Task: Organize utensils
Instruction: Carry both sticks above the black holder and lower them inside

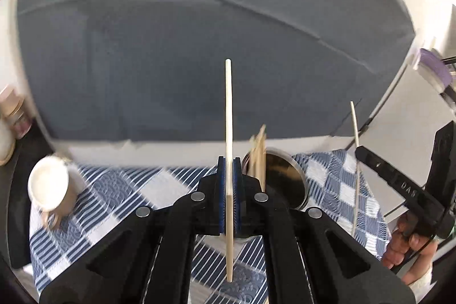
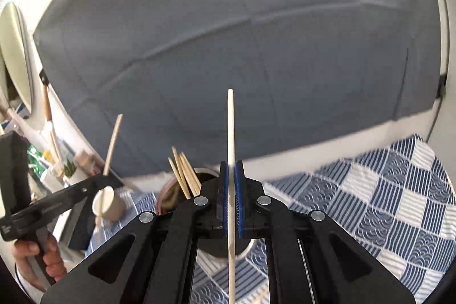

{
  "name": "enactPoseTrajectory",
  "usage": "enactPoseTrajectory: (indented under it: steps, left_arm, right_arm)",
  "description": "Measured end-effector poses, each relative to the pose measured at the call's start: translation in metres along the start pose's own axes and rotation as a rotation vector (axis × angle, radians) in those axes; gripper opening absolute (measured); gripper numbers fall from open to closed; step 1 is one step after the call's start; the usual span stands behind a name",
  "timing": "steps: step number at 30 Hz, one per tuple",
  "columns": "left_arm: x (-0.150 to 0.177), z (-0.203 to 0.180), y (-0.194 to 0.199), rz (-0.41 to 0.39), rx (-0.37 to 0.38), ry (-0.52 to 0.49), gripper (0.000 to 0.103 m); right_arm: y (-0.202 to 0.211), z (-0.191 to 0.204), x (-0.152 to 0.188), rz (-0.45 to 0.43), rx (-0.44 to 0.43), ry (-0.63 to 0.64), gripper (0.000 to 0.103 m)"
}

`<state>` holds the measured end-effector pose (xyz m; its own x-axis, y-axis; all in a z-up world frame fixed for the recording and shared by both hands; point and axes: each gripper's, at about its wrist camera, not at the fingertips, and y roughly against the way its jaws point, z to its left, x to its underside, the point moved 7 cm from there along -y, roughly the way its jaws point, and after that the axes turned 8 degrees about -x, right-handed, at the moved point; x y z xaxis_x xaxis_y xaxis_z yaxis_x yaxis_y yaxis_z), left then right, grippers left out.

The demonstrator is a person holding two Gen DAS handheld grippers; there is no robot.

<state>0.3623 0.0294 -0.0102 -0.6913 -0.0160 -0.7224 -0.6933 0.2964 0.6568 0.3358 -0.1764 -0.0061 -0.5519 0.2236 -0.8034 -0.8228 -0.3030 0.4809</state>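
In the left wrist view my left gripper [image 1: 228, 161] is shut on a pale wooden chopstick [image 1: 228, 104] that stands upright between the blue pads. Just right of it is a metal holder [image 1: 300, 181] with several chopsticks [image 1: 258, 150] leaning in it. My right gripper [image 1: 362, 153] shows at the right edge, pinching another thin chopstick [image 1: 354, 127]. In the right wrist view the right gripper [image 2: 231, 164] is shut on its upright chopstick [image 2: 231, 133]. The holder [image 2: 166, 191] lies partly hidden behind the jaws. The left gripper [image 2: 114, 181] holds its chopstick [image 2: 114, 138] to the left.
A blue-and-white checked cloth [image 1: 336, 184] [image 2: 384, 190] covers the table. A white paper cup [image 1: 48, 184] [image 2: 109, 202] stands left of the holder. A grey panel [image 1: 199, 47] fills the back. Bottles [image 1: 11, 116] and shelf clutter [image 2: 51, 161] sit at the left.
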Motion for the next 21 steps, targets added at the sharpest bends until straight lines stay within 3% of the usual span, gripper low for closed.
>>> enactPoseTrajectory:
  steps: [3,7,12,16,21]
  left_arm:
    - [-0.014,-0.01,-0.007,-0.031,0.058,-0.022,0.005]
    - [-0.031,-0.034,-0.012,-0.136,0.116,-0.119,0.005]
    - [-0.038,-0.054,-0.027,-0.225,0.239,-0.122,0.005]
    - [-0.031,-0.062,-0.046,-0.244,0.266,-0.105,0.005]
    - [-0.014,-0.061,-0.067,-0.28,0.233,-0.082,0.005]
  right_arm:
    - [0.003,0.009,-0.012,-0.071,-0.008,0.006,0.005]
    - [0.001,0.022,-0.028,-0.184,-0.081,0.028,0.005]
    - [-0.012,0.036,-0.037,-0.281,-0.142,0.112,0.005]
    - [-0.033,0.037,-0.041,-0.292,-0.201,0.139,0.005]
    - [-0.063,0.03,-0.035,-0.271,-0.283,0.164,0.005]
